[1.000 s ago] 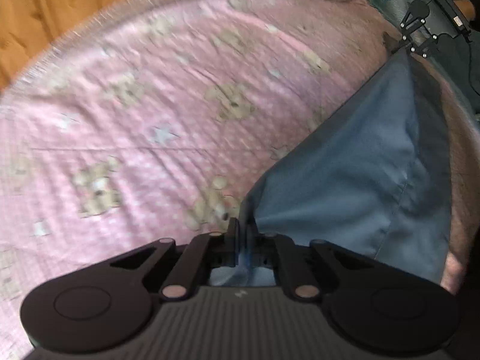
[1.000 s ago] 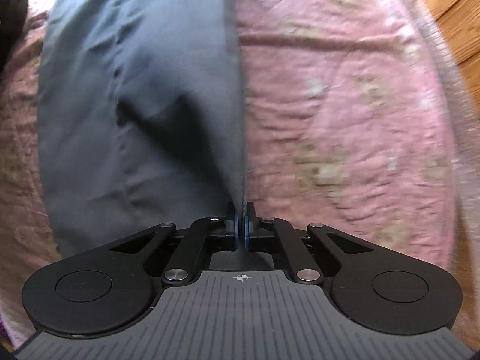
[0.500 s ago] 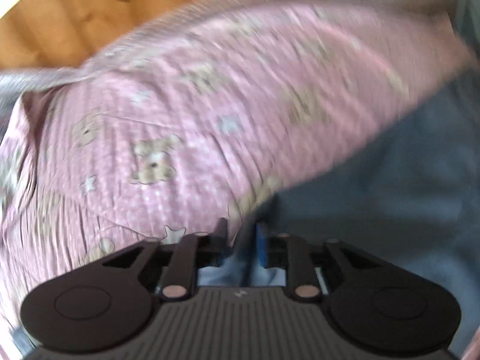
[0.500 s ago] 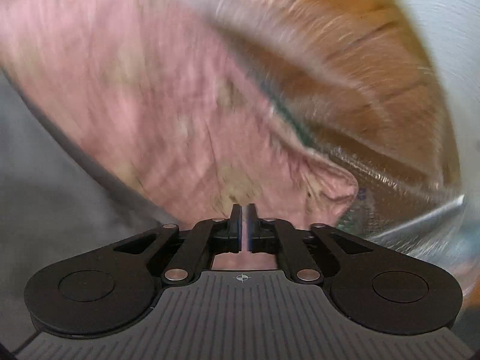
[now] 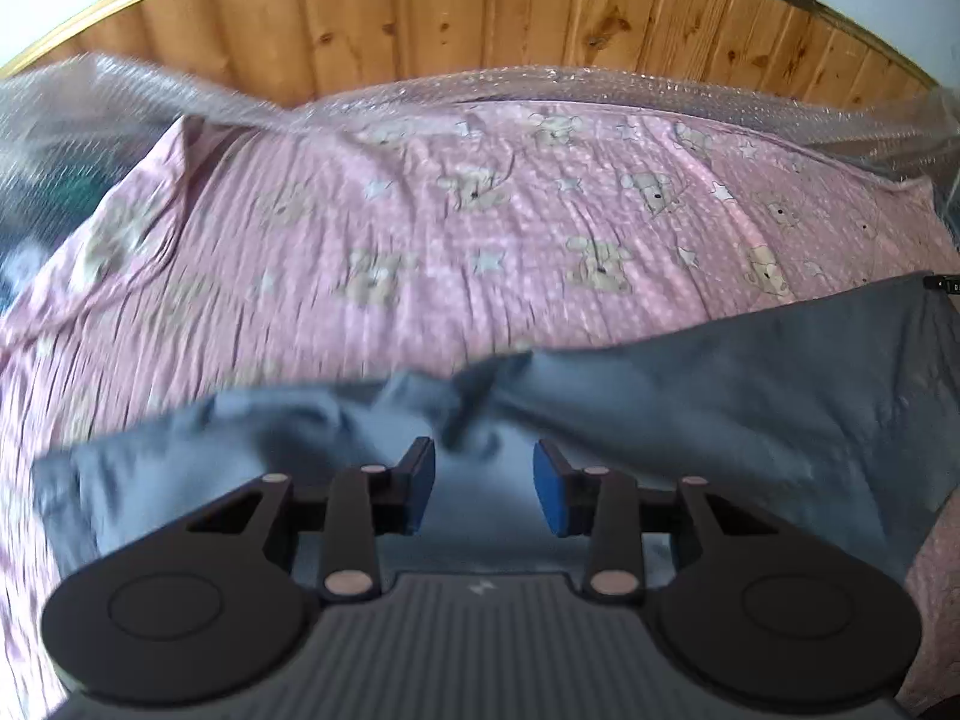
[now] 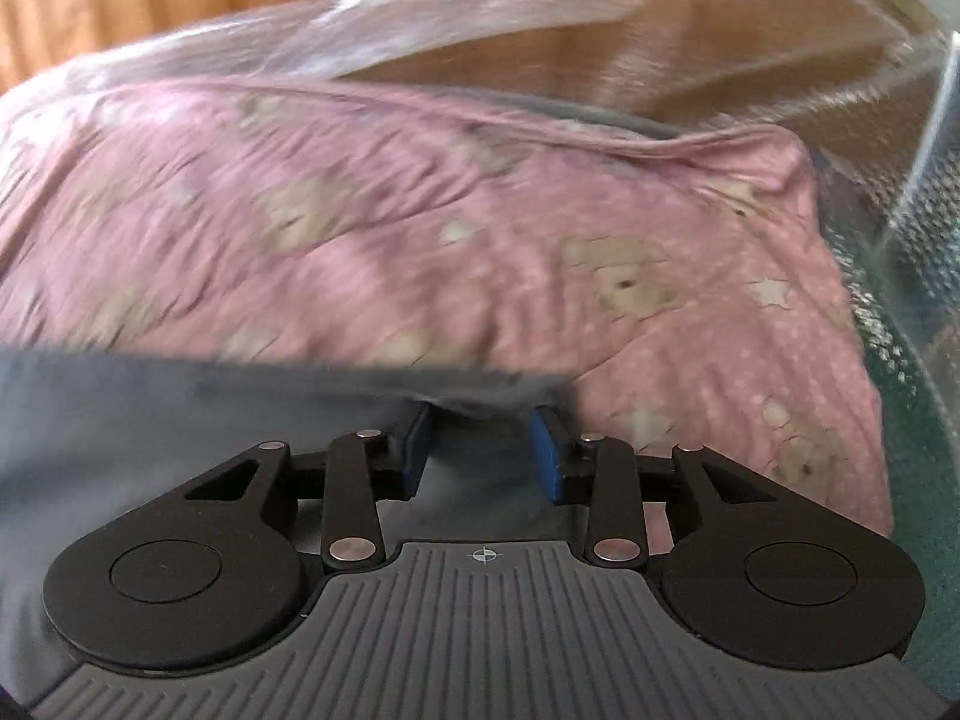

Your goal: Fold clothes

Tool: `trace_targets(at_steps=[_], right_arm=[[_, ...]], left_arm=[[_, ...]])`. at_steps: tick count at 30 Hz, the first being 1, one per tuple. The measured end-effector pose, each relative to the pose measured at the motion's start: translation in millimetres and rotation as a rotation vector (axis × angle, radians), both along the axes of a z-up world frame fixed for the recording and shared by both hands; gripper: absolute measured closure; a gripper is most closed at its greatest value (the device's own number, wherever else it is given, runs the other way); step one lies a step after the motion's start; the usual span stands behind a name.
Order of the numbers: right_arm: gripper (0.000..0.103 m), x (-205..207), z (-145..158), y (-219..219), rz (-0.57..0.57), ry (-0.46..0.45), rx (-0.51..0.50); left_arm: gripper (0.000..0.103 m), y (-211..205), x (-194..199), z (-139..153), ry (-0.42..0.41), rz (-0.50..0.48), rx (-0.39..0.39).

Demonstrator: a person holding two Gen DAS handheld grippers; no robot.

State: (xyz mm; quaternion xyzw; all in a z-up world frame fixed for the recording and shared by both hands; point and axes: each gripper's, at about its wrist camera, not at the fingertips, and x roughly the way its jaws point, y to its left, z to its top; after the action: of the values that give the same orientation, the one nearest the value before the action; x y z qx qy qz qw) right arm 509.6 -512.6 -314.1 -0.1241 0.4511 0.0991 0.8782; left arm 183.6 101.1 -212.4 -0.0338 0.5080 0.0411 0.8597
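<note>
A wooden wall (image 5: 480, 18) of knotty vertical boards stands behind the bed (image 5: 420, 252), which fills most of both views. The bed is covered by a pink sheet (image 5: 510, 228) printed with small bears and stars, and clear bubble wrap (image 5: 600, 81) lies along the far edge of the sheet, between it and the wall; in the right wrist view the same wrap (image 6: 480, 18) rises at the back and down the right side of the bed. The grey garment (image 5: 750, 372) lies on the sheet at the near side of the bed, spread across it as a wide band from left to right, with a bunched, creased ridge near its middle and its far edge running roughly straight. In the right wrist view the garment (image 6: 180, 396) covers the near left part of the bed, its far edge blurred, and its right corner ends just above the gripper. The left gripper (image 5: 483, 486) points down over the middle of the garment; its jaws are opening, the blue pads (image 5: 420, 483) stand apart, and cloth shows below the gap but the pads do not press on it. The right gripper (image 6: 480, 450) sits over the garment's right corner, its jaws also opening, with cloth beneath the gap and nothing pinched.
</note>
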Motion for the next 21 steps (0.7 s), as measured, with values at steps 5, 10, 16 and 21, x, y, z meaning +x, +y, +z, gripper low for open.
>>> trace_targets(at_steps=[5,10,16,21], right_arm=[[0.083,-49.8,38.2,-22.7,-0.087,-0.05,0.15],[0.073,-148.2,37.4,-37.7,-0.093,0.002,0.227],[0.07,-189.0,1.9,-99.3,-0.429,0.029,0.455],[0.069,-174.4,-10.0,-110.0,-0.484,0.04,0.567]], left_arm=[[0.057,-10.1,-64.2,5.4,-0.001,0.076,-0.028],[0.057,-8.1,-119.3,-11.7,0.055,0.199,-0.098],[0.057,-26.0,-127.5,-26.4,0.09,0.191,-0.123],[0.055,-39.9,-136.2,-11.2,0.036,0.18,-0.098]])
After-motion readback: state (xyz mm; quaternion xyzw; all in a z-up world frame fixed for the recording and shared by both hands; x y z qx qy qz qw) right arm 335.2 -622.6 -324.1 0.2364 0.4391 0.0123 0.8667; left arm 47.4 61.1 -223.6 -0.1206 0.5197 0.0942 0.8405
